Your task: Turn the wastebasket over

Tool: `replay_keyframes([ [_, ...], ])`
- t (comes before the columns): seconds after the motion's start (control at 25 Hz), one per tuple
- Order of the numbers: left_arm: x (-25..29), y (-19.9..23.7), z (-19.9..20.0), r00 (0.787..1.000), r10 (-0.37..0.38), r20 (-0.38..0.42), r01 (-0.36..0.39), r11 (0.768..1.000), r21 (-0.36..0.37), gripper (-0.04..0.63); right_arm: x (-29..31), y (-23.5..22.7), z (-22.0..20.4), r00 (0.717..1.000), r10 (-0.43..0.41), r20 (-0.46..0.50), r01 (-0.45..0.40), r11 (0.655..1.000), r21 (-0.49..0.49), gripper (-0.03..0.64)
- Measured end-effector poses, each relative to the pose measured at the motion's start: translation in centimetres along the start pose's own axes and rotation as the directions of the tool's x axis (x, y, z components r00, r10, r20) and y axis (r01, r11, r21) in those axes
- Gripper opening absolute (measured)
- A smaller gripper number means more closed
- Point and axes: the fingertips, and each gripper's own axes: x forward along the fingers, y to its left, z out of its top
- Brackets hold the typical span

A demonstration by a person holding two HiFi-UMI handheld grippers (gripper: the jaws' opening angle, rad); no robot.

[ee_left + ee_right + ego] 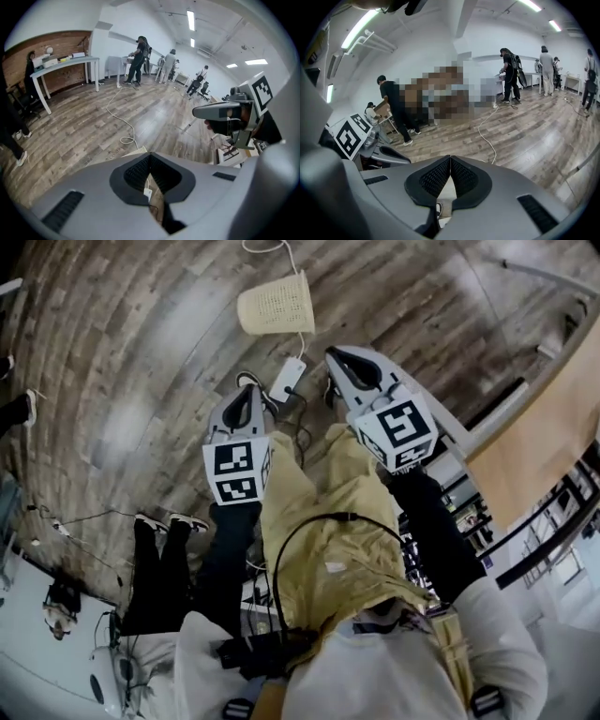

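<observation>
Head view: beige mesh wastebasket [275, 306] sits on the wood floor [141, 352]. A white power strip [288, 379] lies just short of the wastebasket, on your side. Your left gripper [251, 395] and right gripper [349, 360] hover apart from the wastebasket. Both sets of jaws are pressed together, holding nothing.

No legible text, brand or number is showing in any view. Only black-and-white square markers are appearing, one set on the cube of the left gripper [254, 390] and one on that of the right gripper [337, 353].
</observation>
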Motion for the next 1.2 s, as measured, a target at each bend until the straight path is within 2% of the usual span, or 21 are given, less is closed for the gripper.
replay_keyframes([
  [0.12, 5.4, -0.2, -2.6, 0.995, -0.057, -0.079, 0.061, 0.997, 0.042, 0.002, 2.3, -3.5, -5.3, 0.998, -0.031, -0.046, 0.033, 0.998, 0.048, 0.023],
  [0.24, 10.1, -0.6, -4.9, 0.985, -0.108, -0.138, 0.114, 0.993, 0.04, 0.002, 4.3, -6.3, -9.7, 0.996, -0.04, -0.074, 0.046, 0.995, 0.085, 0.023],
  [0.44, 17.7, -1.6, -8.3, 0.965, -0.141, -0.223, 0.154, 0.987, 0.043, 0.002, 7.0, -9.5, -15.8, 0.991, -0.041, -0.124, 0.052, 0.995, 0.091, 0.023],
  [0.68, 27.5, -3.3, -11.0, 0.969, -0.102, -0.226, 0.11, 0.994, 0.023, 0.002, 9.7, -12.1, -20.8, 0.988, -0.031, -0.151, 0.046, 0.994, 0.101, 0.023],
  [0.92, 36.0, -3.9, -12.7, 0.983, -0.032, -0.182, 0.043, 0.997, 0.057, 0.003, 11.1, -14.2, -24.2, 0.985, 0.006, -0.175, 0.012, 0.995, 0.098, 0.023],
  [1.2, 41.6, -3.1, -15.7, 0.976, 0.021, -0.219, -0.031, 0.999, -0.041, 0.032, 11.9, -16.7, -27.5, 0.98, 0.026, -0.198, -0.008, 0.996, 0.091, 0.023],
])
